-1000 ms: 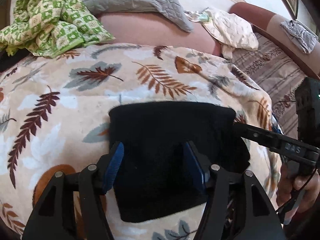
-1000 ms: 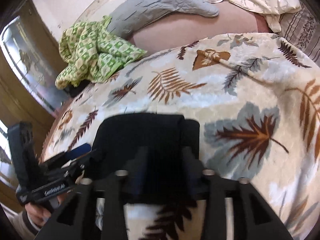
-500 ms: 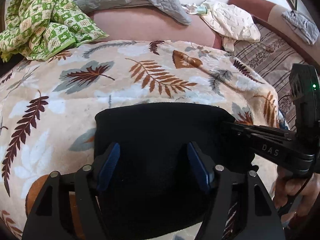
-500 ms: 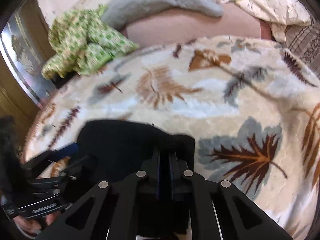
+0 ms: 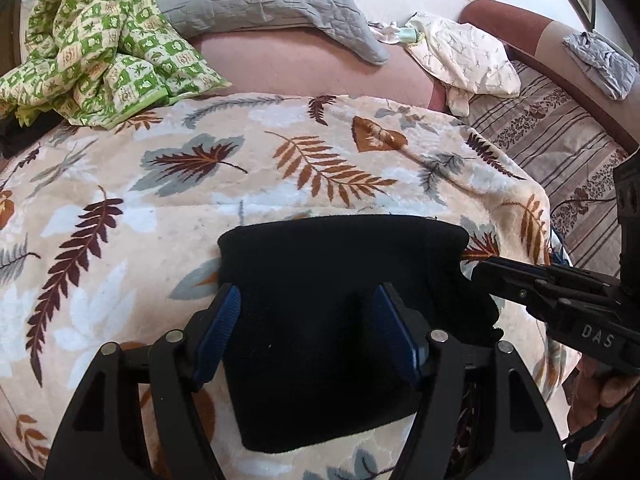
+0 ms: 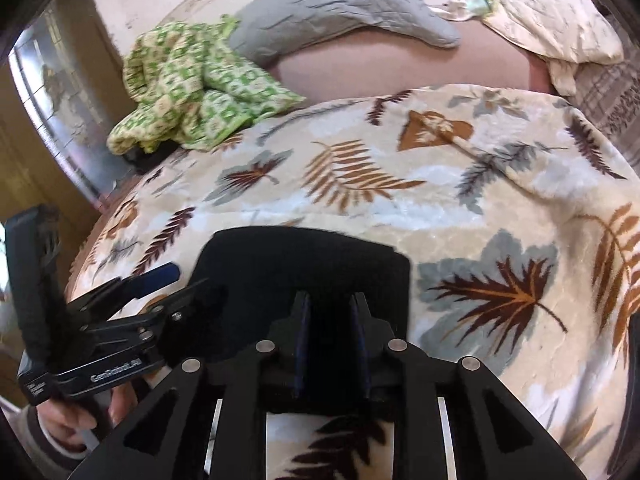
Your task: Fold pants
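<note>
We see black pants (image 5: pixel 340 312) folded into a compact, thick rectangle, lying flat on the leaf-print blanket (image 5: pixel 120 220) covering the bed. Left hand-held gripper (image 5: pixel 306 328) hovers over them, jaws apart. Right hand-held gripper (image 6: pixel 330 328) has just been opening, narrow gap, nothing clamped, above the pants' right edge.

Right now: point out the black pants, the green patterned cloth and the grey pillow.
black pants (image 5: pixel 320 264), left wrist view, top layer of the folded stack.
green patterned cloth (image 5: pixel 100 44), left wrist view, middle of the crumpled heap.
grey pillow (image 6: pixel 340 4), right wrist view, quilted top face.
</note>
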Action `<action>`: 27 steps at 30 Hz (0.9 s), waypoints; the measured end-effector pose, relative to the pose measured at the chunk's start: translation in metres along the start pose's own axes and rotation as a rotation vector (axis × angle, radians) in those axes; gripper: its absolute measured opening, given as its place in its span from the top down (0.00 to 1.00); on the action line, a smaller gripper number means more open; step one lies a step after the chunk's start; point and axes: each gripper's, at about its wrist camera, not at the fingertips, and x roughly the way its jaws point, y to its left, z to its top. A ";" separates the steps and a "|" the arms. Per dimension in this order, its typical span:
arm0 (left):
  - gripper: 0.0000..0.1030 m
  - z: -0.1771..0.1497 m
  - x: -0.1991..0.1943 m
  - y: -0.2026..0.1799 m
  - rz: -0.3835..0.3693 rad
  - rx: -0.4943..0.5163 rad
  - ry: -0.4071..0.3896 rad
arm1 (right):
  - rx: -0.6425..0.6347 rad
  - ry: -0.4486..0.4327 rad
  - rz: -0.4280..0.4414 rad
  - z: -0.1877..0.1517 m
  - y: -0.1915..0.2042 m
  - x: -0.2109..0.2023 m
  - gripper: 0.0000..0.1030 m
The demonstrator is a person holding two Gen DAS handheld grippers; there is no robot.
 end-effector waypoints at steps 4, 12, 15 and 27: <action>0.33 -0.007 -0.004 0.007 0.004 -0.028 0.007 | -0.030 0.030 0.013 -0.006 0.011 0.006 0.78; 0.29 -0.032 0.009 0.014 -0.006 -0.060 0.060 | -0.039 0.095 -0.026 -0.029 0.002 0.021 0.80; 0.23 -0.035 0.014 0.015 -0.014 -0.077 0.063 | -0.030 0.092 -0.025 -0.035 -0.003 0.022 0.80; 0.23 -0.024 -0.004 0.037 -0.031 -0.155 0.049 | 0.064 0.053 -0.010 -0.026 -0.026 0.007 0.40</action>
